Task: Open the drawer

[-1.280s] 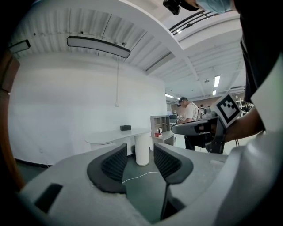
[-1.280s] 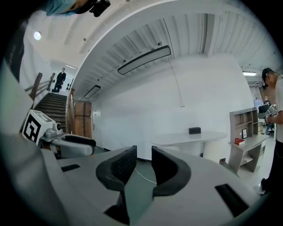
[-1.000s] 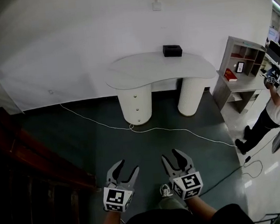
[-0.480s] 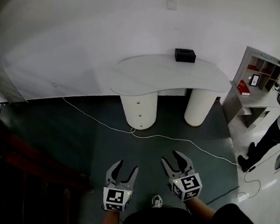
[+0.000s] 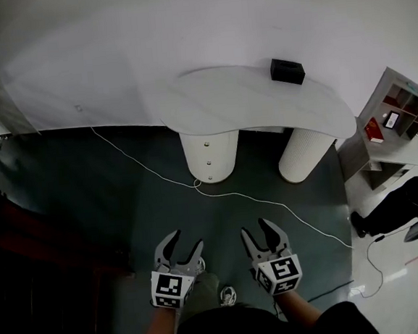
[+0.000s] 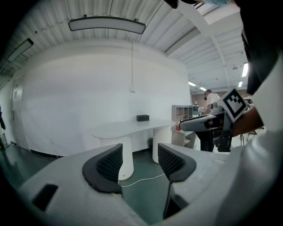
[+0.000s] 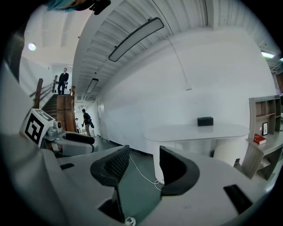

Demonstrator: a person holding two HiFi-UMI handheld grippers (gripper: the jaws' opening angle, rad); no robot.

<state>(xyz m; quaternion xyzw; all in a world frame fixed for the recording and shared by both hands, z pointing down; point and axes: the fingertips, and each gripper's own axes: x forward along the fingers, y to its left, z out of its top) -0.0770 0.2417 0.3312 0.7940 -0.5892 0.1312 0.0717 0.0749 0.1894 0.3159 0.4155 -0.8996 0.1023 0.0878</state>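
The white kidney-shaped table [image 5: 254, 100] stands by the wall. Its left round pedestal [image 5: 209, 155] carries three small drawer knobs one above the other. Both grippers hang over the dark floor, well short of it. My left gripper [image 5: 183, 243] and right gripper [image 5: 259, 229] are open; their jaws have just been opening, with nothing between them. In the left gripper view the left gripper [image 6: 139, 154] frames the pedestal [image 6: 127, 154] far ahead. In the right gripper view the right gripper [image 7: 143, 161] points at the same pedestal [image 7: 156, 165].
A black box [image 5: 287, 71] sits on the tabletop. A white cable [image 5: 270, 201] runs across the floor past the pedestal. A ribbed second pedestal [image 5: 306, 154] stands at right, a grey shelf unit [image 5: 400, 109] and a person [image 5: 401, 204] farther right. A dark wooden railing [image 5: 42, 250] lines the left.
The table has come closer and lower in the head view as I walked toward it. Both grippers' jaws have spread slightly wider. The person at right has slid toward the frame's edge.
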